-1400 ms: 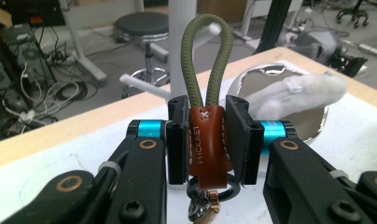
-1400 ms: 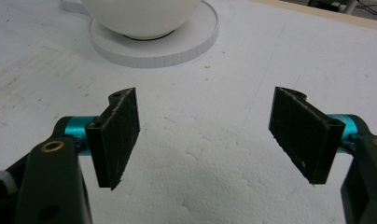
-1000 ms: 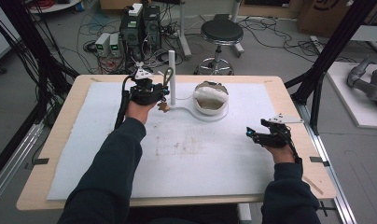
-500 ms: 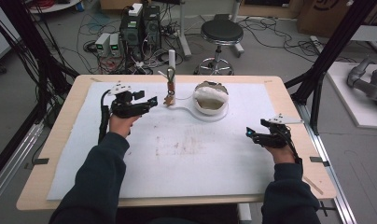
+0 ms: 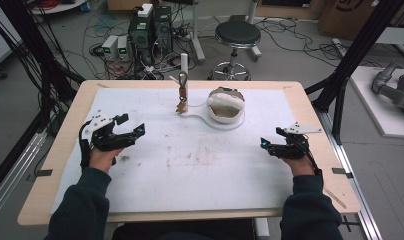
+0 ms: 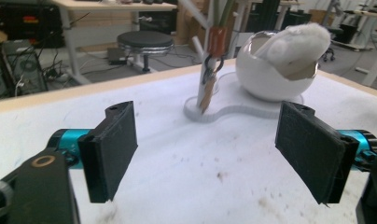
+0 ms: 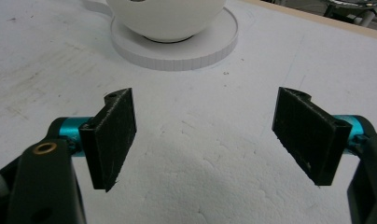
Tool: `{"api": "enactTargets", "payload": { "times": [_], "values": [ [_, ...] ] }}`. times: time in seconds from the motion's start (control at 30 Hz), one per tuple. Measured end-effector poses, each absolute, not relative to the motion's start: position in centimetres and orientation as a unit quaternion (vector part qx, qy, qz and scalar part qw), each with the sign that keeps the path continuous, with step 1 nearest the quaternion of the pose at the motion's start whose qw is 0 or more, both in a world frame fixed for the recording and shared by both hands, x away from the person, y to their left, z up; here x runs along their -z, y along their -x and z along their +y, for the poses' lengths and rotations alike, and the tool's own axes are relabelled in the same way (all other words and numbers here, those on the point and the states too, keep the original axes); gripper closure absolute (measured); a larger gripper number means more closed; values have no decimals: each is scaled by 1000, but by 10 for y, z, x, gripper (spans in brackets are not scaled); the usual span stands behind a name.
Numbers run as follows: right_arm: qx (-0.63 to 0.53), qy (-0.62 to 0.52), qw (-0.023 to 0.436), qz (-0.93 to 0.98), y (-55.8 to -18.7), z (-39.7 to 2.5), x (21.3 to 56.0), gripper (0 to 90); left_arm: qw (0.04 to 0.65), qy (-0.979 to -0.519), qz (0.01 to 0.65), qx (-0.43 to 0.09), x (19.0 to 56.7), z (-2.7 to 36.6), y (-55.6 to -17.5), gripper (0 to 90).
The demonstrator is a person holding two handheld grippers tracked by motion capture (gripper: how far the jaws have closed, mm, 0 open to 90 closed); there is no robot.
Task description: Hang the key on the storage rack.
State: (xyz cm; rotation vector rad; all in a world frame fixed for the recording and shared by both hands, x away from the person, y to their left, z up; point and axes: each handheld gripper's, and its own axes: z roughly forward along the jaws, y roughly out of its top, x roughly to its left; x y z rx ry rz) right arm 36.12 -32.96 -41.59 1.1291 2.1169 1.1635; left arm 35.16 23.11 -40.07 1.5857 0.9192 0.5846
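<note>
Left gripper (image 5: 126,134) has drawn back from the post (image 5: 183,82), empty.

Its 2 jaws gape wide, left of and nearer the person than the post, where a tagged key ring (image 6: 208,86) hangs, likely just placed. Right gripper (image 5: 273,146), jaws apart too, rests well right of the post.

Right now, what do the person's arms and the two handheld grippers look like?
Both forearms wear dark long sleeves. The left gripper and right gripper are black, each topped by a pale grey three-cornered plate. Up close, each has two flat, rectangular black jaw pads on turquoise metal stubs, plus a brass-coloured ring on the black body.
</note>
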Motion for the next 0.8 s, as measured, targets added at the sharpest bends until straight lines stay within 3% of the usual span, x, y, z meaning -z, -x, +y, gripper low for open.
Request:
{"api": "enactTargets", "payload": {
  "times": [0.8],
  "values": [
    [-416, -415, 246, 771, -357, -332, 415, 217, 545, -671, 419, -278, 420, 239, -333, 183]
  ]
}}
